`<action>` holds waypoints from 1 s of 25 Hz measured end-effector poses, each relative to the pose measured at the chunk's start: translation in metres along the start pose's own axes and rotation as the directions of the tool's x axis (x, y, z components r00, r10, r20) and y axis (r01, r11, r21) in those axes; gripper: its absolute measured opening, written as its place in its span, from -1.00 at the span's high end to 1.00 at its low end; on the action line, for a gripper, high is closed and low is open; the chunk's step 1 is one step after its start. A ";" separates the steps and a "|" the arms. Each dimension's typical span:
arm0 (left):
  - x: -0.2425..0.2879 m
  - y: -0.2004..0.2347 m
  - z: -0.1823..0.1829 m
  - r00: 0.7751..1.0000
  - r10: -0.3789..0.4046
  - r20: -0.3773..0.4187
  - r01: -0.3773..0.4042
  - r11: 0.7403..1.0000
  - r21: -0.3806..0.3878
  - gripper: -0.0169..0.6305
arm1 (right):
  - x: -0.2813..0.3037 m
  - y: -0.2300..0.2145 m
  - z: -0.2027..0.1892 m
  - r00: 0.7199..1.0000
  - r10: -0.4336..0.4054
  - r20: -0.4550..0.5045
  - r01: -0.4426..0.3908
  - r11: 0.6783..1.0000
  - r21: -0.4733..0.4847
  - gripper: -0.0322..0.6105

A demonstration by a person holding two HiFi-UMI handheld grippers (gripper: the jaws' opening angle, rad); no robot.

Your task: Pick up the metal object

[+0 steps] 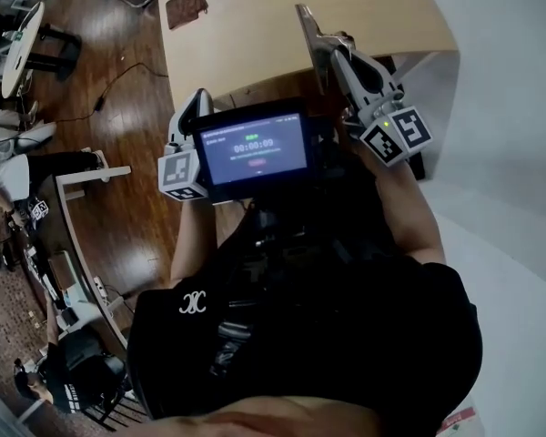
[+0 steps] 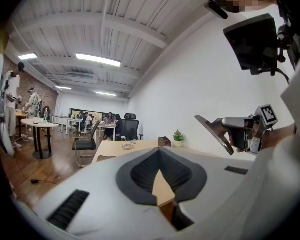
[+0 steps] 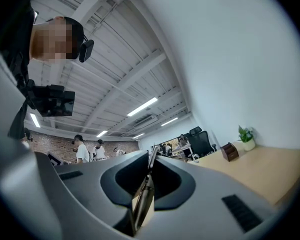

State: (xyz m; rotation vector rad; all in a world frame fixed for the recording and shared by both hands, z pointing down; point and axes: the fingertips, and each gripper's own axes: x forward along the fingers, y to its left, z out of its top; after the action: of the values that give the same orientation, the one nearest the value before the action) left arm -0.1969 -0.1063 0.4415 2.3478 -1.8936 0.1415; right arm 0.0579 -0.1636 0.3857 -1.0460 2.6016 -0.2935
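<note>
With both held before the chest, the right gripper clamps the metal object and the left gripper seems closed, empty.

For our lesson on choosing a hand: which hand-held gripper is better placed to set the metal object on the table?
Right. The right hand-held gripper is already shut on the metal object, with the table ahead of it. The left hand-held gripper is shut and empty.

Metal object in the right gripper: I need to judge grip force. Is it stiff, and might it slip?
The metal object looks like a thin flat plate jutting straight past the right gripper without sagging, so it is probably stiff. Its shiny bare surface could well slide in the grip. Being so thin, it is likely light, yet held by one end it may pivot.
</note>
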 end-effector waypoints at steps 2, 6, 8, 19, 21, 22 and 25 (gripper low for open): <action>-0.032 -0.004 0.000 1.000 -0.014 0.013 0.015 1.000 -0.006 0.88 | -0.023 0.032 0.000 1.000 -0.007 0.007 0.007 1.000 -0.003 0.91; -0.069 -0.016 -0.004 0.999 -0.039 0.022 0.039 0.999 -0.002 0.88 | -0.054 0.070 0.001 1.000 -0.012 0.024 0.012 1.000 -0.003 0.91; -0.085 -0.023 -0.006 0.999 -0.050 0.021 0.050 0.999 -0.010 0.88 | -0.068 0.087 0.003 0.999 -0.012 0.032 0.012 1.000 0.004 0.91; -0.151 -0.060 0.001 0.996 -0.082 0.019 0.083 0.996 -0.019 0.88 | -0.129 0.148 0.030 0.999 -0.003 0.052 0.003 1.000 0.001 0.91; -0.151 -0.064 -0.003 0.997 -0.075 0.011 0.075 0.997 -0.026 0.88 | -0.135 0.145 0.030 0.999 -0.001 0.050 0.001 1.000 0.005 0.91; -0.150 -0.068 -0.004 0.997 -0.073 0.008 0.073 0.997 -0.030 0.88 | -0.138 0.144 0.032 0.999 0.001 0.047 -0.001 1.000 0.002 0.91; -0.148 -0.081 -0.002 0.997 -0.072 0.010 0.073 0.997 -0.032 0.88 | -0.147 0.139 0.039 0.999 0.006 0.042 -0.006 1.000 -0.013 0.91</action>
State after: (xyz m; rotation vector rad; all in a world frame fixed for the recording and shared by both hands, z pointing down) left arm -0.1488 0.0543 0.4181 2.3956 -1.7976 0.0934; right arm 0.0844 0.0352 0.3392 -1.0374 2.5725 -0.2510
